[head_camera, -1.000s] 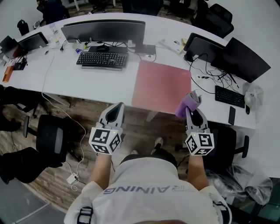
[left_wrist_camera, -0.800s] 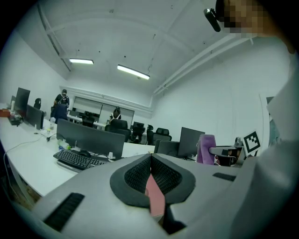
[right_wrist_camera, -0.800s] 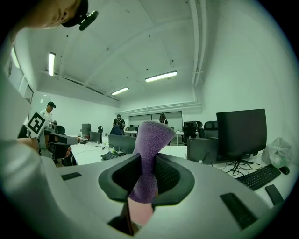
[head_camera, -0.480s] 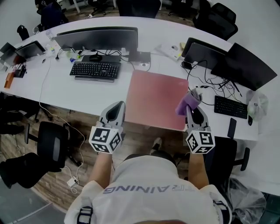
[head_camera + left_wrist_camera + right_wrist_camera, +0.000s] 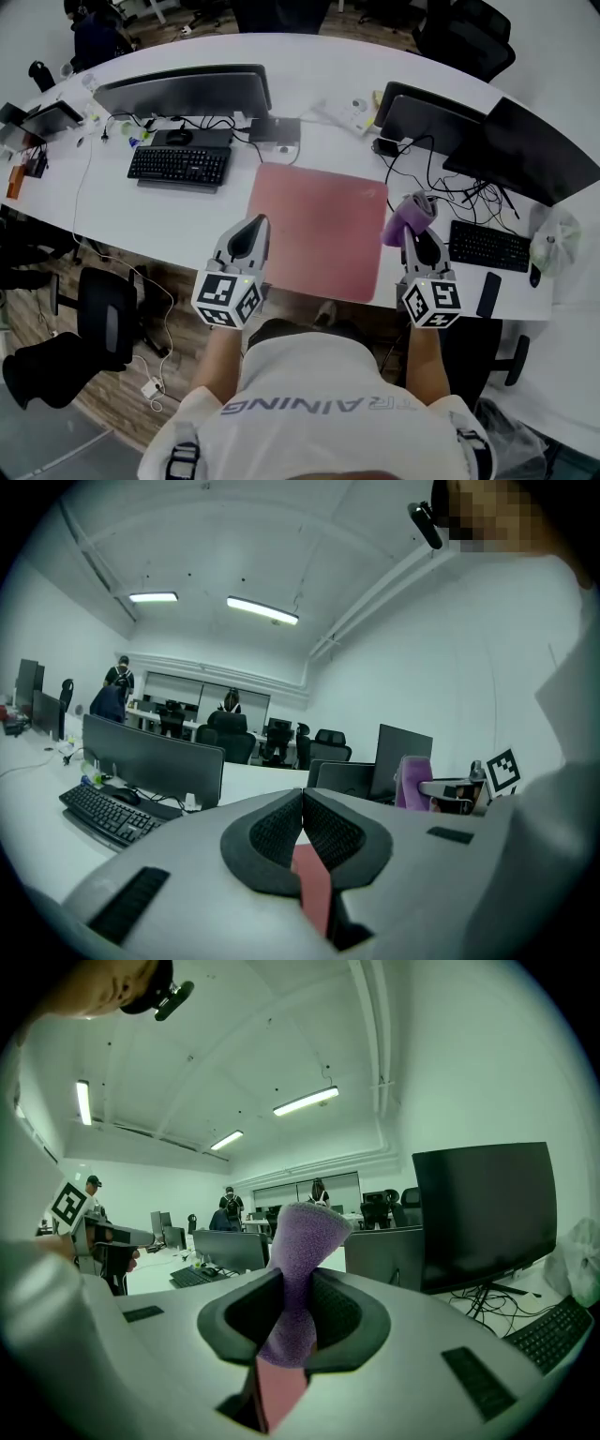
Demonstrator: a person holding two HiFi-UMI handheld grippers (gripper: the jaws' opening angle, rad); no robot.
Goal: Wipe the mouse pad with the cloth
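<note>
1. The purple cloth is pinched in the right tool. The jaws clamp its lower part and the free end stands up above them, over the right edge of the pink mouse pad.
2. The cloth looks soft, light and limp. It should fold easily under pressure, and its free end would have to be turned down to meet the pad.
3. The pad lies flat at the near edge of the white bench. It seems thin and flexible, so it may slide or ruck when rubbed.
4. The left tool has its jaws closed together on nothing, by the pad's near-left corner. It could press there to steady the pad.
</note>
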